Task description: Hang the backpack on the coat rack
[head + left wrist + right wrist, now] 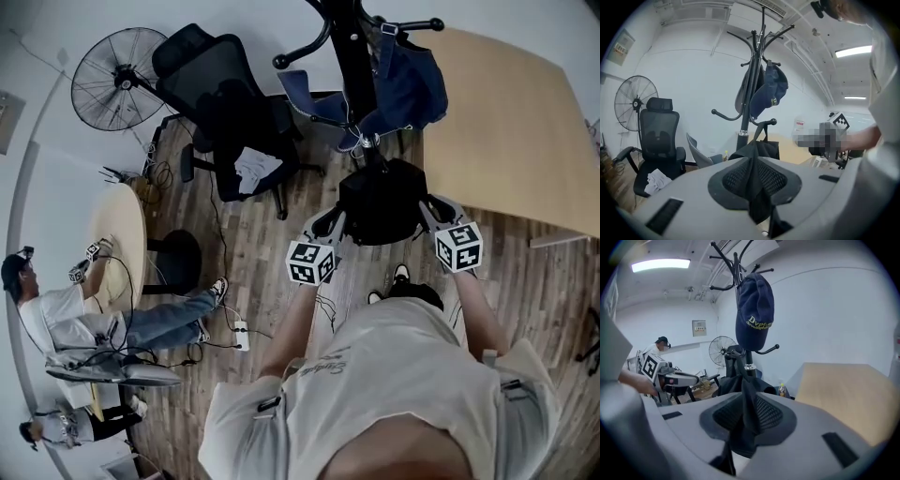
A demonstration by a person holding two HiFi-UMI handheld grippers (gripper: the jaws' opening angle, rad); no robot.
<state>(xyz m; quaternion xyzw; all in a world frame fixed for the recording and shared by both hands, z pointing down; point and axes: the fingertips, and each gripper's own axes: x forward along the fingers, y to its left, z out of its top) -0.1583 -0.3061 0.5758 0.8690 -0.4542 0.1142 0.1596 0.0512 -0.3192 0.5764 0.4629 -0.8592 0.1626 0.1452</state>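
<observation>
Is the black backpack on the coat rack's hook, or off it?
Cannot tell. The loop of the backpack meets a lower hook, but left gripper and right gripper both clamp its fabric.

A bright, white-walled office room with a wood-plank floor (262, 253).
The walls (693, 70) are plain white, and long ceiling lights (853, 50) glow overhead. A black mesh office chair (220, 103) stands towards the far side of the floor with a white cloth (256, 169) on its seat, and a black pedestal fan (117, 80) is just beside it, nearer the left wall. A pale wooden table (506, 131) fills the right side. A round table (117, 234) sits at the left edge, with a person (56, 309) seated at it. Cables and a white power strip (242, 335) lie on the floor near that person's feet.
</observation>
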